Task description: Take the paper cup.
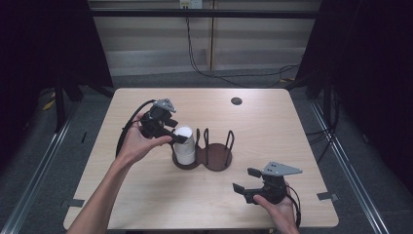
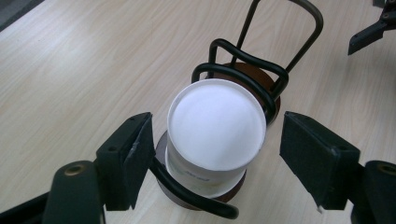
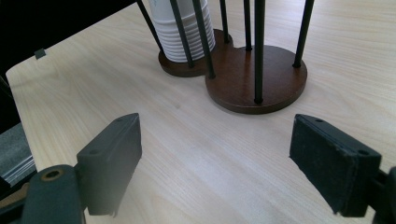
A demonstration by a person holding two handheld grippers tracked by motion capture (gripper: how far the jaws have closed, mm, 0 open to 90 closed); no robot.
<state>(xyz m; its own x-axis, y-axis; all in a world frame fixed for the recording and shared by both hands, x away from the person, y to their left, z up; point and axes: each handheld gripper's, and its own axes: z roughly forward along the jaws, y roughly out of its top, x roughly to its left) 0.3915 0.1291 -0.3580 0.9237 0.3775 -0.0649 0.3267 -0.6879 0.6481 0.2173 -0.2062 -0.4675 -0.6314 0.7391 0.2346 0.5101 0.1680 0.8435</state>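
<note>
Upside-down white paper cup stack (image 2: 215, 135) sits in left ring of dark wooden two-ring holder (image 1: 220, 161), mid-table. Left gripper (image 1: 179, 138) jaws spread, straddling top, not touching. Right gripper (image 1: 246, 179) open, idle near front edge. Risk: pad catches black wire loop (image 2: 243, 70), or off-centre squeeze crushes thin cup wall.

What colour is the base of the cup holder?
Dark brown wood base, clearest in the right gripper view.

Your pale wood table (image 1: 146, 204) stands on grey floor (image 1: 34, 161). Black curtains (image 1: 44, 44) flank it. Cables (image 1: 229, 75) trail down the light back wall (image 1: 146, 44).
</note>
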